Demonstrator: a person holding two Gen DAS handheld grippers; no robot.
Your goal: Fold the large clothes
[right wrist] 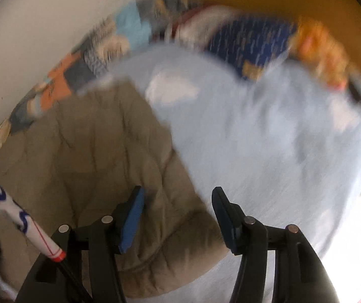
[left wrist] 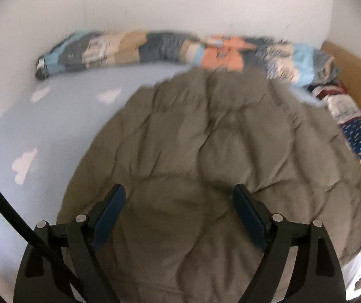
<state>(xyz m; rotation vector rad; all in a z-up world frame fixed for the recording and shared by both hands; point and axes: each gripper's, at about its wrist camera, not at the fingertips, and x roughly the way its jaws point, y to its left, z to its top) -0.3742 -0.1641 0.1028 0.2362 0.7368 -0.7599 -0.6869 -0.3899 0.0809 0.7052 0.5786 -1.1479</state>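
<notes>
A large olive-brown quilted garment (left wrist: 205, 156) lies spread on a light blue sheet with white clouds (left wrist: 54, 116). My left gripper (left wrist: 179, 194) is open and empty above the garment's near part. In the right wrist view the same garment (right wrist: 84, 151) lies at the left and the sheet (right wrist: 268, 131) at the right. My right gripper (right wrist: 178, 197) is open and empty, above the garment's right edge where it meets the sheet. Both views are blurred.
A rolled patchwork blanket (left wrist: 155, 48) lies along the white wall at the far side. Patterned pillows and clothes (left wrist: 357, 131) are piled at the right, by a brown headboard (left wrist: 352, 73). A white patterned rod (right wrist: 21, 217) crosses the lower left of the right wrist view.
</notes>
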